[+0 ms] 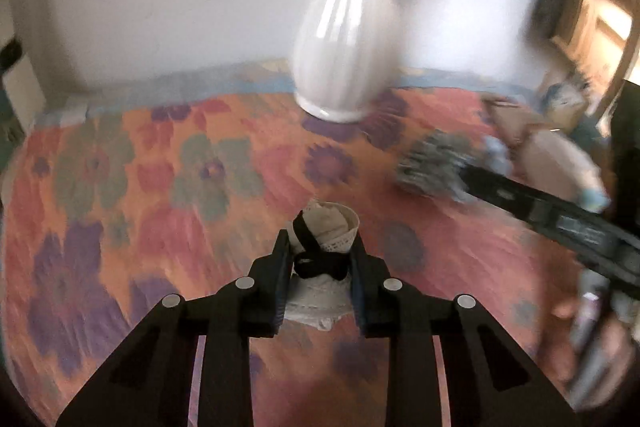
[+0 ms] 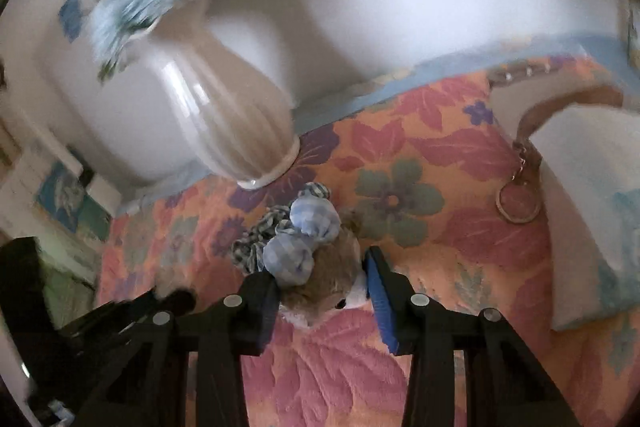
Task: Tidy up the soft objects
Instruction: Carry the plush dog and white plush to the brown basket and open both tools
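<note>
My left gripper (image 1: 320, 243) is shut on a small cream lace pouch (image 1: 332, 223) tied with a black ribbon (image 1: 316, 263), just above the floral cloth (image 1: 160, 167). My right gripper (image 2: 316, 267) is shut on a brown plush toy (image 2: 332, 287) with blue checked ears (image 2: 314, 219) and a grey checked cloth part (image 2: 256, 239). The toy rests on the floral cloth (image 2: 440, 227). In the left wrist view the right gripper (image 1: 480, 179) and the plush toy (image 1: 436, 167) lie blurred at the right, with a hand (image 1: 580, 339) behind them.
A tall white ribbed vase (image 1: 344, 39) with blue flowers stands at the back of the table, close to the wall; the vase (image 2: 224, 115) is just beyond the toy. A brown strap with a round ring (image 2: 520, 203) and a white cushion-like thing (image 2: 592, 207) lie at the right.
</note>
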Available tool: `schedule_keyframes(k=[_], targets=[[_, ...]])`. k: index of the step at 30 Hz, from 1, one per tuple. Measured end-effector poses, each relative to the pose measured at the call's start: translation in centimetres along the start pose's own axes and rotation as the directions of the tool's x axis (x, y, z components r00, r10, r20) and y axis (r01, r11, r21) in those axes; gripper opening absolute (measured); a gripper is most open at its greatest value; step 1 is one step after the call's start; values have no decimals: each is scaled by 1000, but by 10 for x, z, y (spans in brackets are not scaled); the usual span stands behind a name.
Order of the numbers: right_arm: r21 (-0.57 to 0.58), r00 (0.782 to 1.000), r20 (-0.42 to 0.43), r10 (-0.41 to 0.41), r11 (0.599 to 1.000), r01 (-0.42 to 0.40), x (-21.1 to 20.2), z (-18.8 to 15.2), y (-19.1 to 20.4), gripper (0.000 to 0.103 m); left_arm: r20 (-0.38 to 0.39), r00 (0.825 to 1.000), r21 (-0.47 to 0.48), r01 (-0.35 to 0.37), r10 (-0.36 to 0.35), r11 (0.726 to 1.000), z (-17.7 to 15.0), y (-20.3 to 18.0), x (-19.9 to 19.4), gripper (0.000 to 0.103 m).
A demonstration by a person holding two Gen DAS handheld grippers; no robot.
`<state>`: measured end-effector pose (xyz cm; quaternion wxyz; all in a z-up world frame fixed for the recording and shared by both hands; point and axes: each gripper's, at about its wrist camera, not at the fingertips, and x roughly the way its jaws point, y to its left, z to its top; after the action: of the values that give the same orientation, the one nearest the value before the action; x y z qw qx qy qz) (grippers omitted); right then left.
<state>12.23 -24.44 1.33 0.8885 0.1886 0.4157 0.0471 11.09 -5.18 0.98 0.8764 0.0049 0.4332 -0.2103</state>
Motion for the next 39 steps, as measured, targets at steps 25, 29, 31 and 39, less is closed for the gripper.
schedule_keyframes(k=[25,29,31,39], targets=[[81,966,141,-215,975,205,-276,-142,-136,39,35,942,262,313,-333,913,-105,-212,-115,23],[163,941,220,-259,960,226,-324,-135,-173,39,48,912,355,366,-407,860,-99,-278,-132,23],[195,924,257,-284,951,238,-346,-129,-189,39,54,901,400,376,-431,836,-93,-313,-137,23],[258,876,356,-325,935,243,-380,-77,-252,39,130,887,451,345,-443,823,-63,-410,-123,23]])
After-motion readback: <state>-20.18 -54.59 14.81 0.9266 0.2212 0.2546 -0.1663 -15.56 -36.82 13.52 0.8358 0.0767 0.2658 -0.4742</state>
